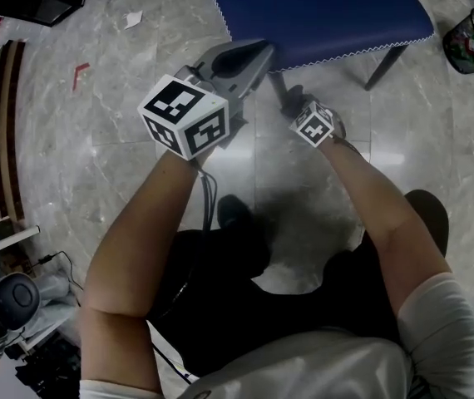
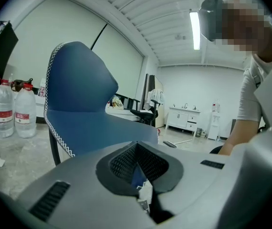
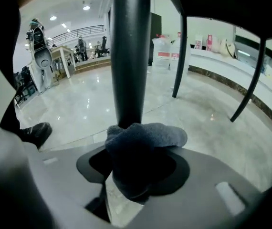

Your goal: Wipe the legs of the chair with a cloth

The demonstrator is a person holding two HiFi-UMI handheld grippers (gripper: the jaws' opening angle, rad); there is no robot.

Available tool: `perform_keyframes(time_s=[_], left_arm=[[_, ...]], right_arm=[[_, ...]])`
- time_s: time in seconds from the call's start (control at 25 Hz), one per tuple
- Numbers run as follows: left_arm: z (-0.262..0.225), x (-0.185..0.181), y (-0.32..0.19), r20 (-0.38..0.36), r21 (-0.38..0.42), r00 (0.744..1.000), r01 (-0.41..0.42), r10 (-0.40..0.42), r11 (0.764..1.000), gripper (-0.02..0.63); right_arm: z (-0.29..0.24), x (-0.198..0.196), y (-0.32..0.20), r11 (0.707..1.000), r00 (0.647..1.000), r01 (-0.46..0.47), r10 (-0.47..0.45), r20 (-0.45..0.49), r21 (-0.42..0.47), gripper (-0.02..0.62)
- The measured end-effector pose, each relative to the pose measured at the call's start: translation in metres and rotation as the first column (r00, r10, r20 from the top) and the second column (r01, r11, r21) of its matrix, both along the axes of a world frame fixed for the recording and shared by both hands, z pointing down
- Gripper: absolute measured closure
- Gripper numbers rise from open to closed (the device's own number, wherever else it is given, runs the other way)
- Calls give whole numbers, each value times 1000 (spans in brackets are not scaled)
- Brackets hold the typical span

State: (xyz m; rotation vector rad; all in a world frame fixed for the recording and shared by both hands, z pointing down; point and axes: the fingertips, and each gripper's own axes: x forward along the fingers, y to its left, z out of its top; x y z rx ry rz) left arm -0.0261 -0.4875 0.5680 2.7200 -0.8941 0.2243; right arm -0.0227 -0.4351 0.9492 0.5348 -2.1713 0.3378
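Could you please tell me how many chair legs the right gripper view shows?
3. The near leg stands right in front, against the cloth; a second leg is further back, centre-right; a third leg slants at the far right. A fourth may be hidden.

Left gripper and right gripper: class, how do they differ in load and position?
The right gripper clamps a dark cloth against the chair leg; the left gripper holds nothing. The right gripper sits low by that leg; the left gripper higher, near the blue seat. Both carry marker cubes.
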Motion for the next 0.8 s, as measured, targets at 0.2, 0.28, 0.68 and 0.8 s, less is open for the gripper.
perform_keyframes(time_s=[0.2,0.28,0.68,0.8], left_arm=[[0,-3,1,1,-3,1000,-9,9,1000,600],[0,-4,2,-34,-27,999,6,-7,1000,600],[-3,-5,0,-13,9,999,44,-44,999,600],[-4,-4,1,-29,15,999,41,-41,999,600]], right_arm=[[-33,-8,-6,999,999,10,-12,46,30,411],[-63,-9,-7,997,994,1,-10,113,80,413],[-266,-14,-26,941,875,-142,-26,484,307,414],[-281,-10,-20,934,876,-150,-26,481,325,419]])
